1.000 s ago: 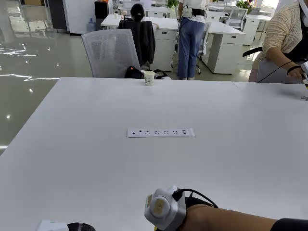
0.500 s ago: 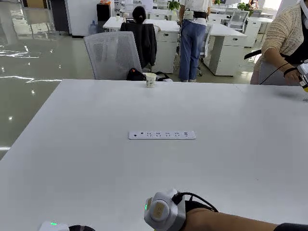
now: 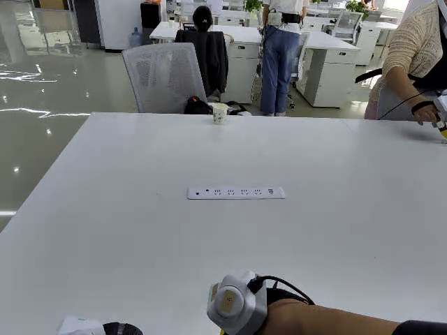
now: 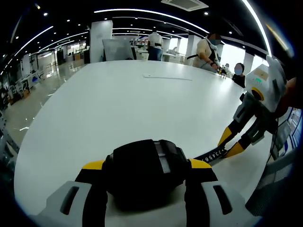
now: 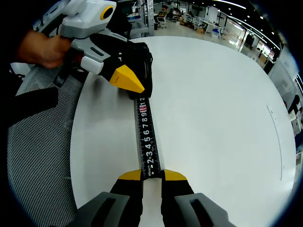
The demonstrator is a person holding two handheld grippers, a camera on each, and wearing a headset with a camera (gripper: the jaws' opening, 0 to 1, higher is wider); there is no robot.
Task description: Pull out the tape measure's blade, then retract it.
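- The white bench [image 3: 140,230] takes up most of the room in front of the person. A power strip [image 3: 236,192] lies flat in the middle of it and a paper cup [image 3: 220,113] stands at the far edge. All the work is at the near edge, right by the person.
- The tape measure [image 4: 142,175] is a chunky black case with rounded shoulders. It sits at that near edge, between the yellow-tipped jaws of the left tongs [image 4: 147,165], which are clenched on its two sides.
- The blade [image 5: 147,137] is out of the case by a short run. It stretches straight and taut from the case mouth to the right tongs [image 5: 151,176], low over the bench top. I cannot tell whether it touches the surface.
- Printed numerals run along the blade, with a bit of red at the mark nearest the case. It looks flat and unkinked over the stretch that shows.
- The right tongs are pinched on the blade's free end, jaws close together with the strip between them, well apart from the case.
- As I judge it, the pull-out is under way or near its reach: only a short length is drawn. The whole retraction is left to do, feeding the blade back until its tip meets the case mouth.
- The end hook is hidden inside the pinch, so I cannot make out its shape.
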